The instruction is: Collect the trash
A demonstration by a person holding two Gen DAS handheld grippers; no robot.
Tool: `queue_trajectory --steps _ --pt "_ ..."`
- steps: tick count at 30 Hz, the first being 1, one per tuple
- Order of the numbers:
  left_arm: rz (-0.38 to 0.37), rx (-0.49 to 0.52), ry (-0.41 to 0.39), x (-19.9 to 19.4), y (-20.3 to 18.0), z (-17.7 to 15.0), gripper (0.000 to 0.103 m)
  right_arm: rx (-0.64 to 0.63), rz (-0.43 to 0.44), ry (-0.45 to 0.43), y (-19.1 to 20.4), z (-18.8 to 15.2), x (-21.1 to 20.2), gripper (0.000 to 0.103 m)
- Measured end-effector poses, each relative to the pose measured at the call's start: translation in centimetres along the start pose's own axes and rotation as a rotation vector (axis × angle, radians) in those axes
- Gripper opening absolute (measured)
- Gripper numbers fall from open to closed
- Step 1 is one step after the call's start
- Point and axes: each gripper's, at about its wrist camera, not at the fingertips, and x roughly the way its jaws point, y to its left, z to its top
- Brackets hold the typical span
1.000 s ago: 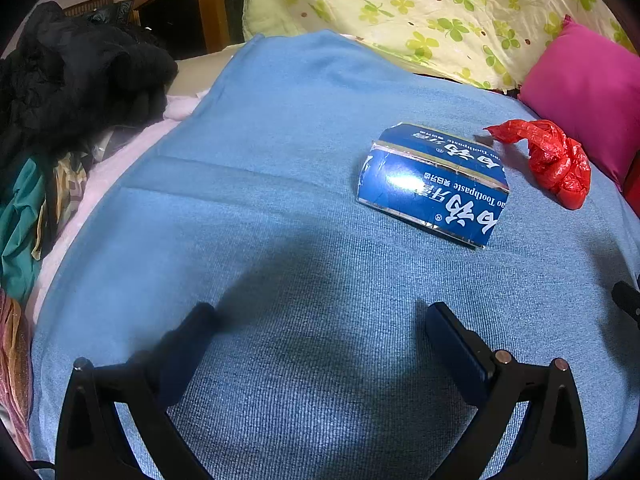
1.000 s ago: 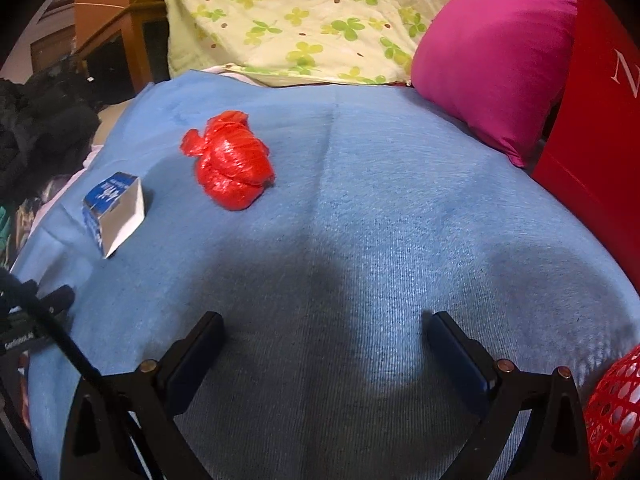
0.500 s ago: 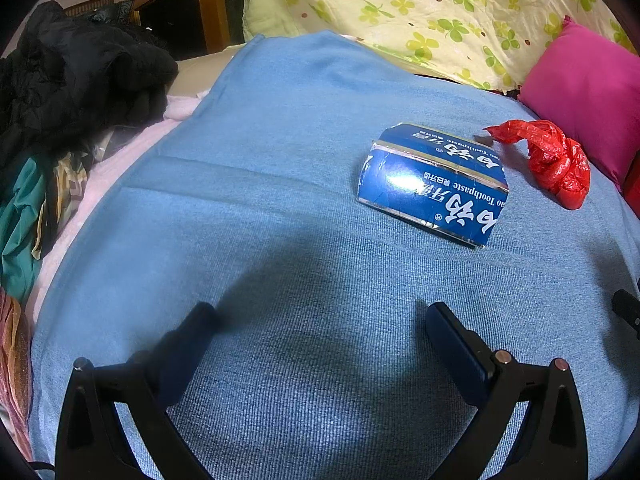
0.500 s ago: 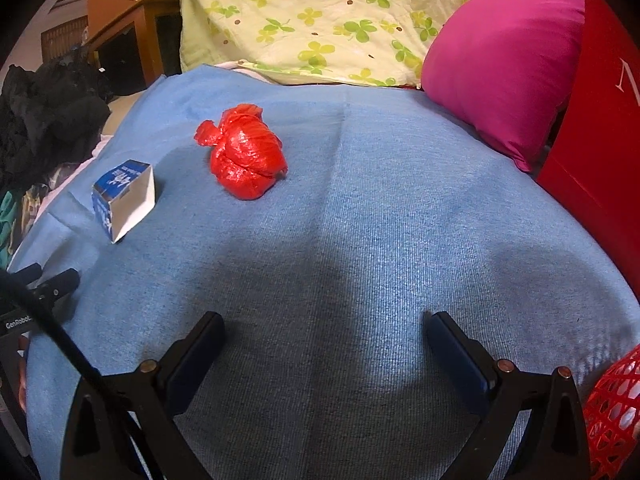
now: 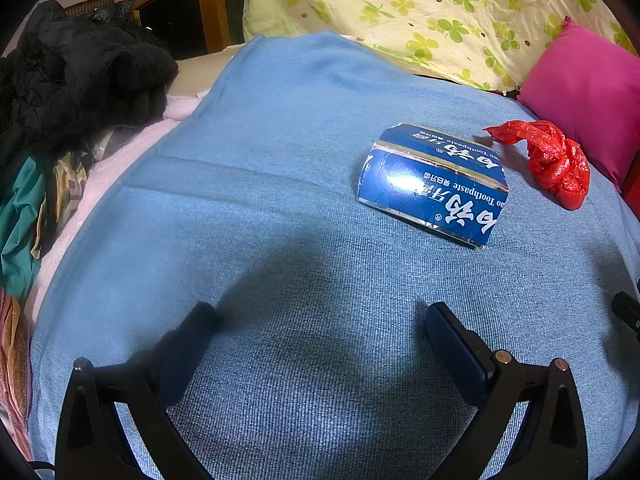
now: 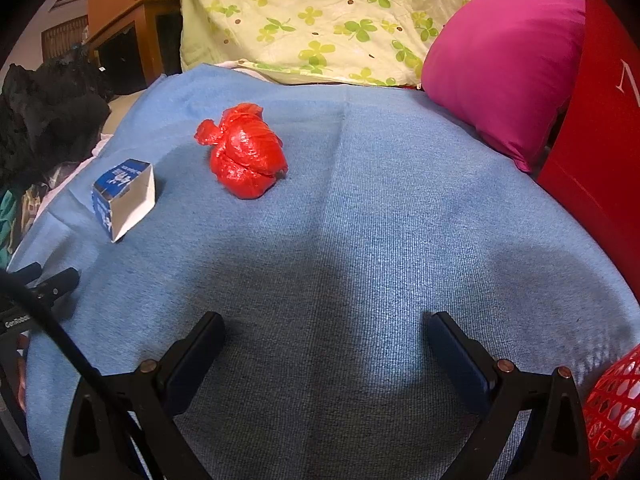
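Note:
A crushed blue toothpaste box (image 5: 434, 184) lies on the blue blanket (image 5: 280, 160), ahead and to the right of my left gripper (image 5: 320, 320), which is open and empty. A knotted red plastic bag (image 5: 552, 162) lies just right of the box. In the right wrist view the red bag (image 6: 246, 152) is ahead and to the left, with the box (image 6: 124, 196) further left. My right gripper (image 6: 324, 324) is open and empty, low over the blanket. A red mesh basket (image 6: 612, 408) shows at the bottom right edge.
A pink pillow (image 6: 504, 68) and a red box or bag (image 6: 600, 140) stand to the right. A clover-print quilt (image 6: 320, 16) lies at the back. Dark clothes (image 5: 72, 80) are piled on the left. The left gripper's body (image 6: 40, 292) shows at the left edge.
The right gripper has shifted to the left and forward, so the red bag and box sit nearer the middle of its view. The left gripper has barely moved.

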Motion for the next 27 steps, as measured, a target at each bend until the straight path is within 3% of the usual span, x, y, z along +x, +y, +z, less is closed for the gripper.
queue_trajectory --steps 27 --pt "0.0 -0.003 0.0 -0.02 -0.06 -0.02 0.103 -0.02 -0.006 0.002 0.32 -0.24 -0.08 0.103"
